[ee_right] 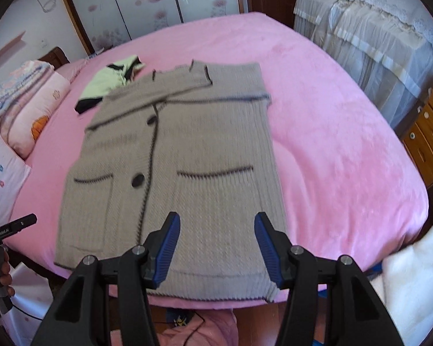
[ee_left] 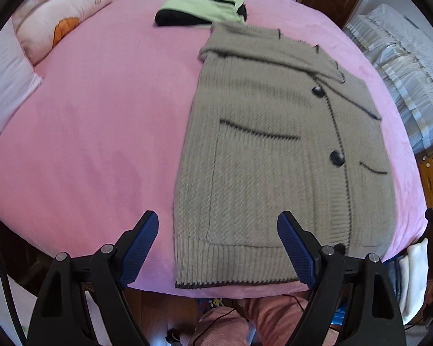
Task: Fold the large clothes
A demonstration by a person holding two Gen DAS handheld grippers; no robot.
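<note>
A taupe knitted cardigan with dark buttons and two pockets lies flat on the pink bed, sleeves folded across the chest, hem at the near edge. My left gripper hangs open above the hem's left corner, nothing between its blue pads. Over the hem's right part my right gripper is also open and empty. In the right wrist view the left tool shows at the far left, held by a hand.
A folded light-green and black garment lies beyond the cardigan's collar. Pillows and quilts line the left side. A wooden drawer unit and a lace-covered piece of furniture stand to the right. White cloth sits near the bed's corner.
</note>
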